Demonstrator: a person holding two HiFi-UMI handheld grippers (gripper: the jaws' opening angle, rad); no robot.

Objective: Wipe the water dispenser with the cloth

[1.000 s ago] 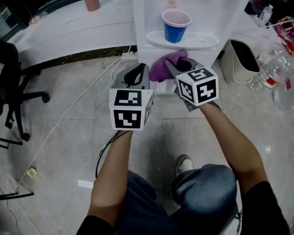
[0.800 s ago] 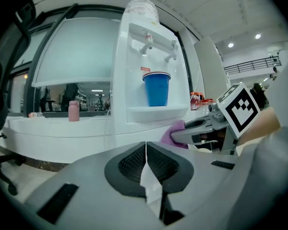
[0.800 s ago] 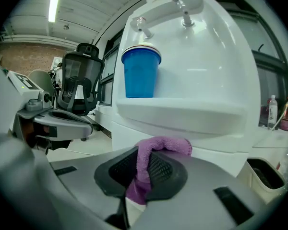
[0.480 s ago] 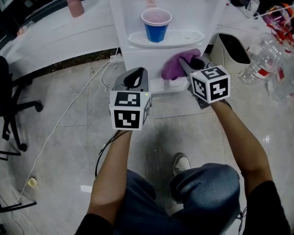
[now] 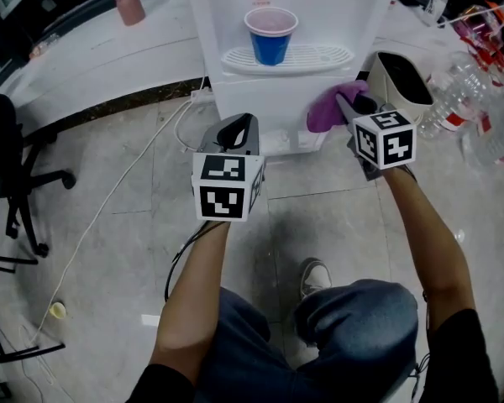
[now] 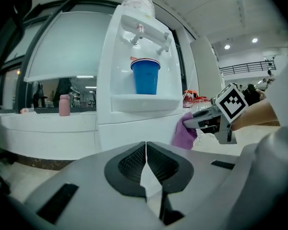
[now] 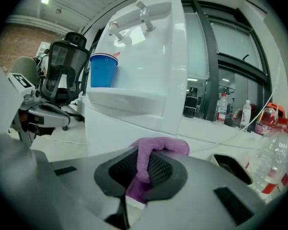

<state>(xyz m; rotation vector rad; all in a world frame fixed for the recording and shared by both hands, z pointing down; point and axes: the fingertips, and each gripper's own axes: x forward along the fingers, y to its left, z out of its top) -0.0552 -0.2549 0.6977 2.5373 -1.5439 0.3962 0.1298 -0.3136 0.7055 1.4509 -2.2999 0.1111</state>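
Blue cup, beige bin, office chair

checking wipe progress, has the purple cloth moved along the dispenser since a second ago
Yes. The cloth in the right tool slid rightward, from under the blue cup to the right corner of the water dispenser.

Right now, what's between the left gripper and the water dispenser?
Nothing. In the left gripper view the shut, empty left gripper faces the water dispenser with no object between. The cloth, clamped in the right gripper, is off to the right.
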